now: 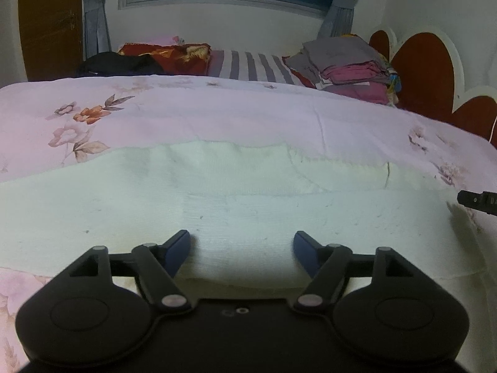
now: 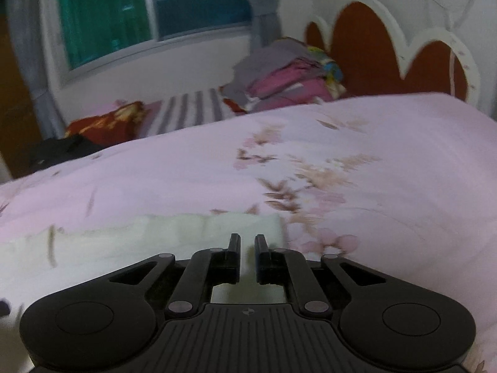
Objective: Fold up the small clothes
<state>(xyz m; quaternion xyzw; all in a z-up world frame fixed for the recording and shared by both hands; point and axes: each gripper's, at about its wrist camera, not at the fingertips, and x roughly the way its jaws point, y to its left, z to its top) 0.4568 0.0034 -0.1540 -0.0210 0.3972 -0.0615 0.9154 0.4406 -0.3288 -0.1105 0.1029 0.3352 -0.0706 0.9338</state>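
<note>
A pale cream garment [image 1: 248, 192] lies spread flat across the pink floral bedspread [image 1: 217, 108]. My left gripper [image 1: 242, 239] hovers over the garment's near edge, open, its blue pads wide apart with only flat cloth below. My right gripper [image 2: 247, 239] is at the garment's right end [image 2: 155, 230], jaws almost together with pale cloth in the narrow gap. In the left wrist view only the right gripper's black tip [image 1: 475, 200] shows, at the cloth's right end, which looks slightly raised there.
A stack of folded clothes [image 1: 351, 62] sits at the far right by the red and white headboard [image 1: 425, 71]. A striped pillow [image 1: 248, 62], a red patterned cushion [image 1: 167, 54] and a black item [image 1: 121, 63] lie along the far side under the window.
</note>
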